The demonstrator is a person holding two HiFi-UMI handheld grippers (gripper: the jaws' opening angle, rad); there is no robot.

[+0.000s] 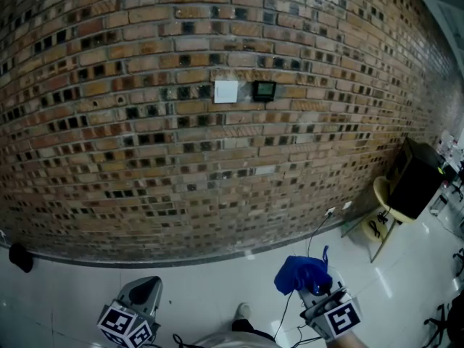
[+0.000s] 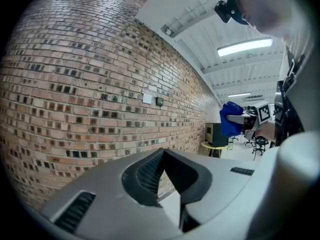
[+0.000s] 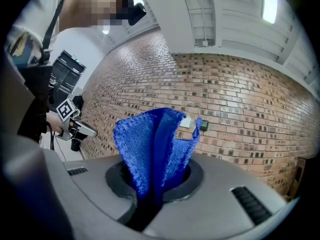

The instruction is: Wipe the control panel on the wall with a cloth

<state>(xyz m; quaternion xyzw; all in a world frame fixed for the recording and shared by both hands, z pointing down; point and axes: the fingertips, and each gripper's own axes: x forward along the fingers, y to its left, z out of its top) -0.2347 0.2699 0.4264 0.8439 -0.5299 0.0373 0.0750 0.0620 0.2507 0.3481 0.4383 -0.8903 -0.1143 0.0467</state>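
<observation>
A small black control panel [image 1: 264,90] hangs on the brick wall beside a white switch plate [image 1: 225,91], well above and ahead of both grippers. My right gripper [image 1: 313,290] sits low at the right, shut on a bunched blue cloth [image 1: 302,275]. In the right gripper view the cloth [image 3: 155,144] rises out of the jaws and partly covers the white plate [image 3: 186,122]; the panel [image 3: 204,126] shows just right of it. My left gripper [image 1: 143,292] is low at the left with its jaws together and nothing in them. The left gripper view shows the panel [image 2: 159,101] far off.
A black box [image 1: 417,180] stands on a yellow round stand at the right near the wall. A cable runs down from a socket [image 1: 330,212] at the wall's foot. A dark object [image 1: 20,257] lies on the white floor at the far left.
</observation>
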